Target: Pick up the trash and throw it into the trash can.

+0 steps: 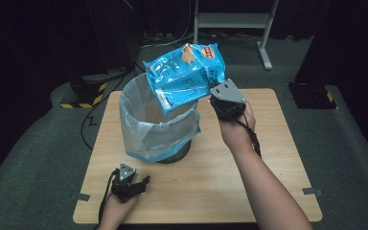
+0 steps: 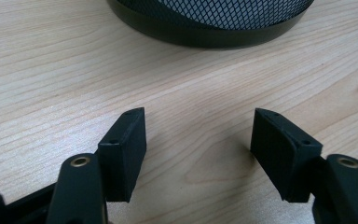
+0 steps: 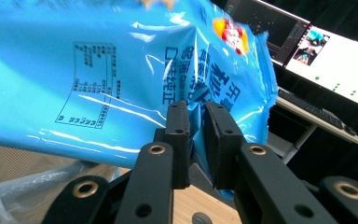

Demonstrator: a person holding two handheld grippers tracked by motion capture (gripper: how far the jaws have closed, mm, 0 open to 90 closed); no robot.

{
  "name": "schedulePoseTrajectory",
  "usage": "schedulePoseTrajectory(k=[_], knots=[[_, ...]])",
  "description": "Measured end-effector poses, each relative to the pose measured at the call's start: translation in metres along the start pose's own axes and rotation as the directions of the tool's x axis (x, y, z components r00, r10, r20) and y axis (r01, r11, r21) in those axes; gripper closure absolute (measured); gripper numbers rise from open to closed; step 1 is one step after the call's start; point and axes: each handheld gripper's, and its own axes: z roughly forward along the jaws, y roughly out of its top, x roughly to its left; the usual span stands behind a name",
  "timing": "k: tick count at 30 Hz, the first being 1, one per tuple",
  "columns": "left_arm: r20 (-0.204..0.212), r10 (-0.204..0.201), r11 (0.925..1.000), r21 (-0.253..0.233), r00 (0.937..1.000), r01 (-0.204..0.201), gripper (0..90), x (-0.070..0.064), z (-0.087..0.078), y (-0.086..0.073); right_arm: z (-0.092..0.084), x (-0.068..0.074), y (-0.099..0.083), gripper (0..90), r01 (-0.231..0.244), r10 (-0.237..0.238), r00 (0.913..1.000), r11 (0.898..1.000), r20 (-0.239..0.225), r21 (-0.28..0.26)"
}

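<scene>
Right claw pinches the blue chip bag by its edge, holding it above the lined wastebasket; left claw rests open on the desk.

- Right gripper holds the chip bag over the bin; bag covers part of the bin mouth, the rest stays open beneath it.
- Left gripper: bare table between the spread jaws and just ahead.
- Bin's black base blocks farther ahead.
</scene>
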Motion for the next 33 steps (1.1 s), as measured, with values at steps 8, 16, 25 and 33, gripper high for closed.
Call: schedulePoseTrajectory(k=[8,16,25,33], knots=[[-0.001,-0.003,1.0000,-0.002,1.0000,0.003,35.7,0.000,0.000,0.000,-0.002,0.004,0.000,79.5,0.004,-0.004,0.9998,1.000,-0.019,-0.018],[-0.002,-0.001,1.0000,-0.003,1.0000,0.001,35.7,0.000,0.000,0.000,-0.011,0.011,0.003,80.1,0.022,-0.024,0.9987,0.999,-0.045,-0.041],[-0.006,0.005,1.0000,-0.002,1.0000,-0.005,35.7,-0.002,0.001,0.000,-0.024,0.007,0.004,71.6,0.003,-0.006,0.9989,0.998,-0.045,-0.064],[-0.006,0.006,1.0000,-0.001,1.0000,-0.006,35.9,-0.002,0.001,0.000,-0.025,0.007,0.007,67.3,-0.013,0.009,0.9982,0.997,-0.060,-0.078]])
